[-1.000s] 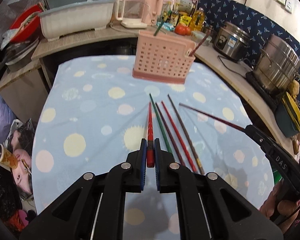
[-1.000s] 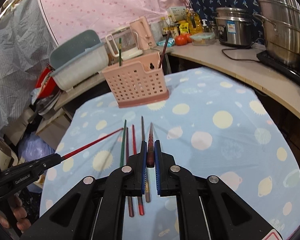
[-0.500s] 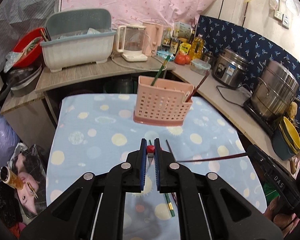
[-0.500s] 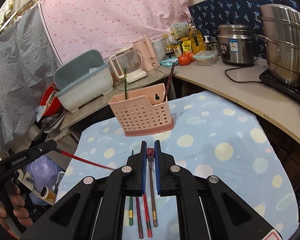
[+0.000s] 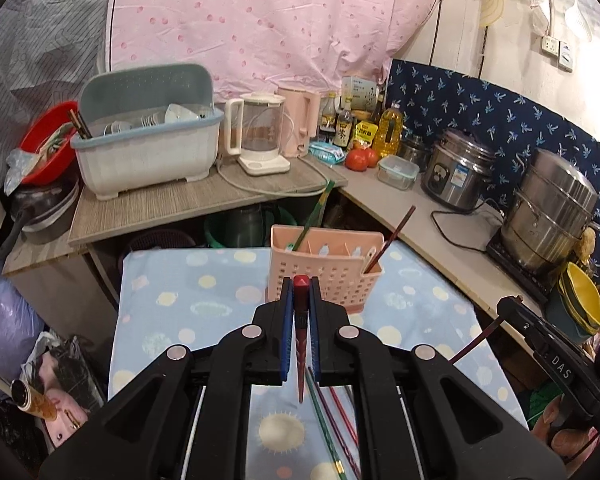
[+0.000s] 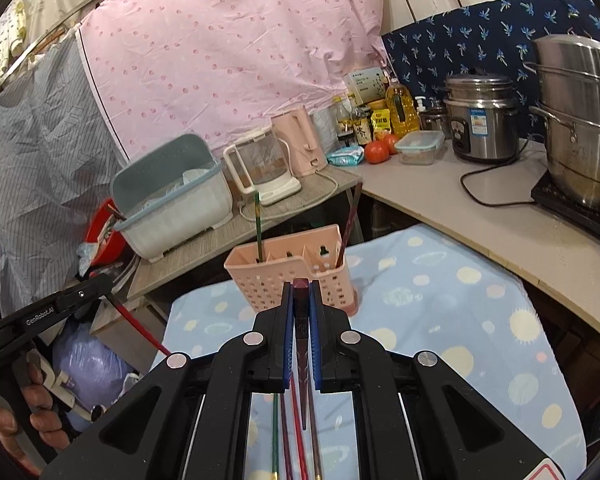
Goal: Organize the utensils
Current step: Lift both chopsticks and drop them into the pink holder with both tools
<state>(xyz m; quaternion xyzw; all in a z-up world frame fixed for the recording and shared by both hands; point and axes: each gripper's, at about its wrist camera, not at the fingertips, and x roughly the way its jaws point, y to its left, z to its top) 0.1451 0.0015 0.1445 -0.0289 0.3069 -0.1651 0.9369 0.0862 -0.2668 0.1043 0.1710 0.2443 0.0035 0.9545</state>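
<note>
Left tool [image 5: 301, 304] clenched on red chopstick [image 5: 300, 344], right tool [image 6: 300, 308] on a dark, probably maroon chopstick [image 6: 301, 344]; both held above table [image 5: 204, 284], near pink utensil caddy [image 5: 332, 264]. Four chopsticks [image 6: 296, 436] lie below.

Both tools were black plastic, built alike. Above the pink basket [image 5: 325, 268], the left gripper [image 5: 301, 300] showed blue pads lining its fingers and four round silver screw heads across its angular arms, with triangular cut-outs behind. The right gripper [image 6: 301, 300] matched it. Seen from the side, one carried white "GenRoboAI" lettering, the other "DAS". Thin metal rods ran beneath each.
</note>
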